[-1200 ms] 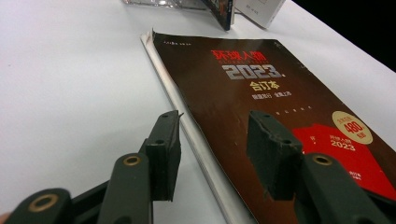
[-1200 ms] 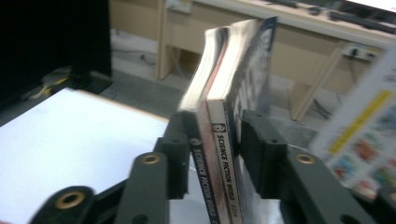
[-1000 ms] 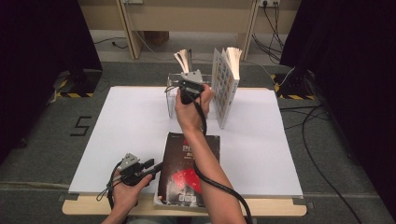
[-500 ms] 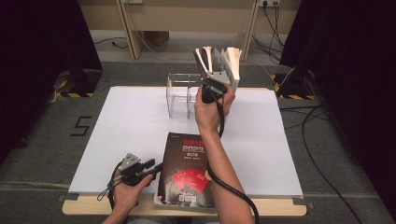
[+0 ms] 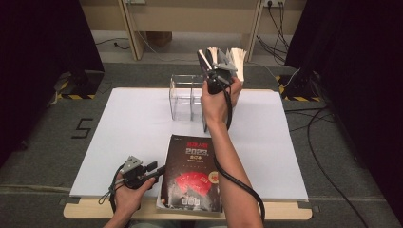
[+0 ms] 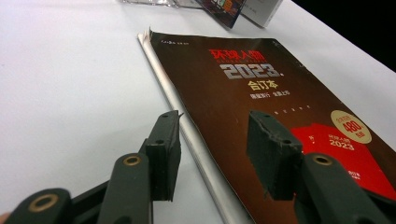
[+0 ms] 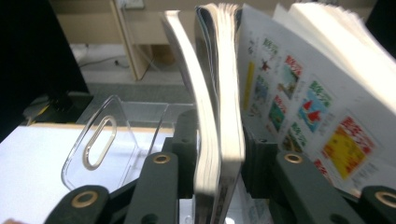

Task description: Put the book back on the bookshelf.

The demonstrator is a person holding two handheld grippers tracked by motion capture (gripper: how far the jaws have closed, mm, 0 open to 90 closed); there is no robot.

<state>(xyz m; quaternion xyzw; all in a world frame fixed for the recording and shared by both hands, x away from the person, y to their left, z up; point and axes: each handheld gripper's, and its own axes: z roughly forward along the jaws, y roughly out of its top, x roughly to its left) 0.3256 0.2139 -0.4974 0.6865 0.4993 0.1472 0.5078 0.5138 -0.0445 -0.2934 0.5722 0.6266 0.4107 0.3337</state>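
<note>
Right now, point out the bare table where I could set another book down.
Free: the white table left of the clear rack, and the strip right of the dark magazine. Crowded: the far middle, where the right gripper holds upright books.

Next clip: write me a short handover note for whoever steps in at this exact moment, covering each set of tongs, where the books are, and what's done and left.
Right tongs: raised at the far side of the table, a thick book standing upright between the jaws, which have just been opening, so the grip may be loosening.
Left tongs: open, low at the near edge, jaws astride the spine edge of the dark 2023 magazine, which lies flat.
Another book stands open just beside the held one.
Clear plastic rack: at the far side, its compartments look empty.
Done: thick book lifted upright beside the rack.
Left: probably seat the books in the rack, then deal with the magazine.
</note>
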